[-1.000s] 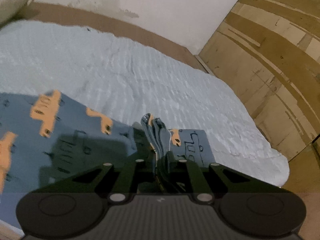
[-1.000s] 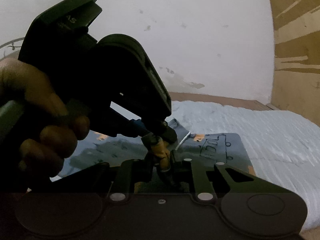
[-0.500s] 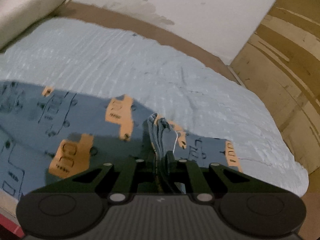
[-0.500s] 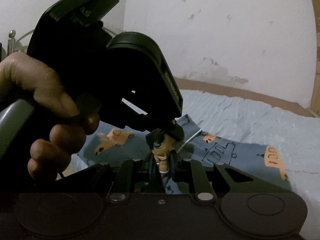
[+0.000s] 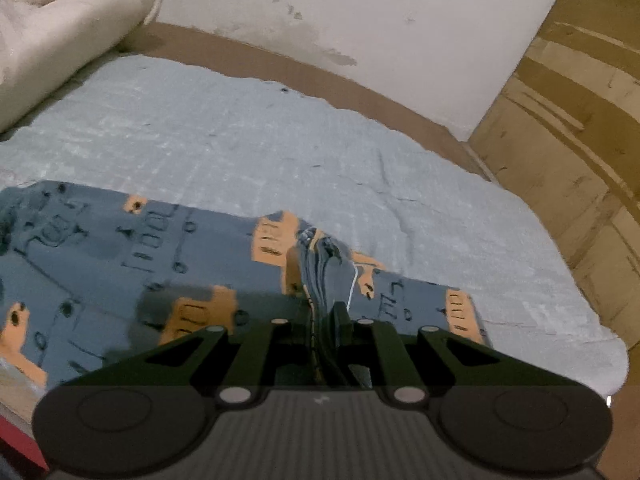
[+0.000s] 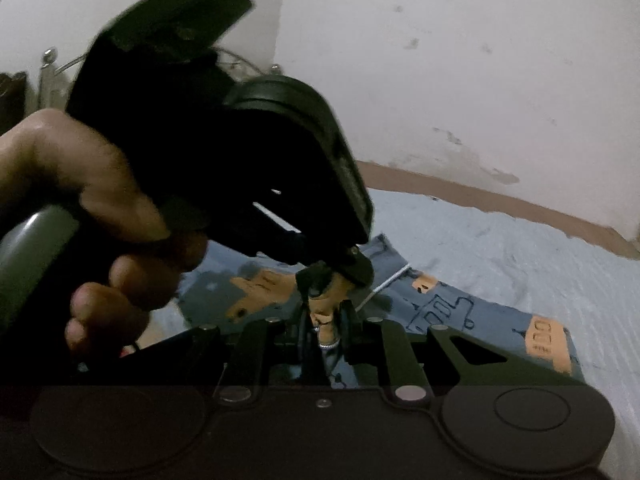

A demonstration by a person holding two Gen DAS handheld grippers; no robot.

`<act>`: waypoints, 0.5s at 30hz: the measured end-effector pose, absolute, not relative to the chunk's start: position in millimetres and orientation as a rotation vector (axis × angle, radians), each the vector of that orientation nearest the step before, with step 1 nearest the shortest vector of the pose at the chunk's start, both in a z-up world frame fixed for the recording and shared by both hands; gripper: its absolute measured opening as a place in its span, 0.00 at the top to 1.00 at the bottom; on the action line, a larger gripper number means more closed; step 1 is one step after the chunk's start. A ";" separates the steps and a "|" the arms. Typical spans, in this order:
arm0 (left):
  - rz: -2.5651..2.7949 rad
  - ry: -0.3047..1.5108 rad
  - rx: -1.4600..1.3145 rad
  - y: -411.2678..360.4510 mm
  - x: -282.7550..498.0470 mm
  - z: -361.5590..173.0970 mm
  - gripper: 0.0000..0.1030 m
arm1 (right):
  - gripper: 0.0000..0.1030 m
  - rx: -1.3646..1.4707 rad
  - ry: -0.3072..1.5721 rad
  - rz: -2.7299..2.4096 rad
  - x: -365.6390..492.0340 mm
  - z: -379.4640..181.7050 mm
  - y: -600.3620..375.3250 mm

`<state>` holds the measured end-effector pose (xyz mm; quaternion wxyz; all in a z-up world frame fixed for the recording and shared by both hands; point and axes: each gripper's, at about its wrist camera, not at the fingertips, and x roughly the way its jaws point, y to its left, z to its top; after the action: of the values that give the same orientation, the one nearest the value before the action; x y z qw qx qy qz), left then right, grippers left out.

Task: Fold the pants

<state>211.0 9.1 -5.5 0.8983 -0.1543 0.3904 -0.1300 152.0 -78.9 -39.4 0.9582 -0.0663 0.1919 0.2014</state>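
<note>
The pants (image 5: 132, 248) are blue-grey with orange vehicle prints and lie across the near part of a light blue bedsheet (image 5: 248, 140). My left gripper (image 5: 320, 312) is shut on a bunched edge of the pants, lifted a little above the rest. In the right wrist view the pants (image 6: 472, 316) spread to the right. My right gripper (image 6: 324, 320) is shut on the same bunch, right beside the left gripper's fingertips (image 6: 352, 268). The left gripper's body and the hand holding it fill the left of that view.
A rolled cream blanket (image 5: 60, 36) lies at the bed's far left. A white wall (image 5: 360, 12) stands behind the bed and a wooden panel (image 5: 568, 120) on the right. The sheet's right edge (image 5: 600, 340) drops off.
Both grippers have carried the gripped pants edge across the bed. More of the pants now lies spread flat to the left. Both stay shut.
</note>
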 end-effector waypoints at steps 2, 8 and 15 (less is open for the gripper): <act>-0.261 0.834 -0.323 12.0 215.1 -13.1 0.90 | 0.80 -0.150 0.397 0.422 153.4 -41.6 -73.4; -0.256 0.853 -0.303 14.1 215.9 -22.4 0.79 | 0.54 -0.184 0.398 0.415 147.7 -44.4 -87.4; -0.176 0.792 -0.175 0.8 206.2 -14.8 0.26 | 0.13 -0.215 0.358 0.297 120.6 -47.3 -137.9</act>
<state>206.2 0.8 -14.8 0.9151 -0.0852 0.3847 -0.0857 120.6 -137.9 -47.3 0.9674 -0.1064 0.1768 0.1467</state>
